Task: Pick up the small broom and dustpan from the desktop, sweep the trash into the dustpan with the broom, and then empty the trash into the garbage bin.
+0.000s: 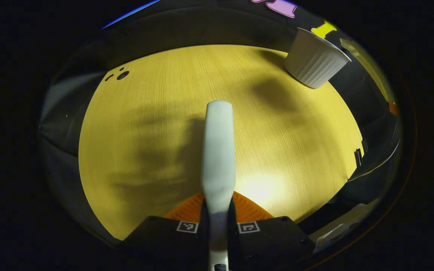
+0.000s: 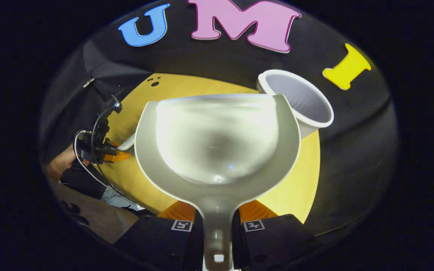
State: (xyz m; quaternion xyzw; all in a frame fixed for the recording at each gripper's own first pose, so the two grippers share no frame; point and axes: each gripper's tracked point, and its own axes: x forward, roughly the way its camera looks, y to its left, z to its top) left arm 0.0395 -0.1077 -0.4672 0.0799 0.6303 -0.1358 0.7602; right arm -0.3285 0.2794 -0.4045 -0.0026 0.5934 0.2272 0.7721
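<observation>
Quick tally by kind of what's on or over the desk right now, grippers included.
Grippers: 2, left gripper and right gripper
Brooms: 1, broom, seen by its pale handle
Dustpans: 1, dustpan
Bins: 1, garbage bin
Desks: 1, desk
Total: 6
</observation>
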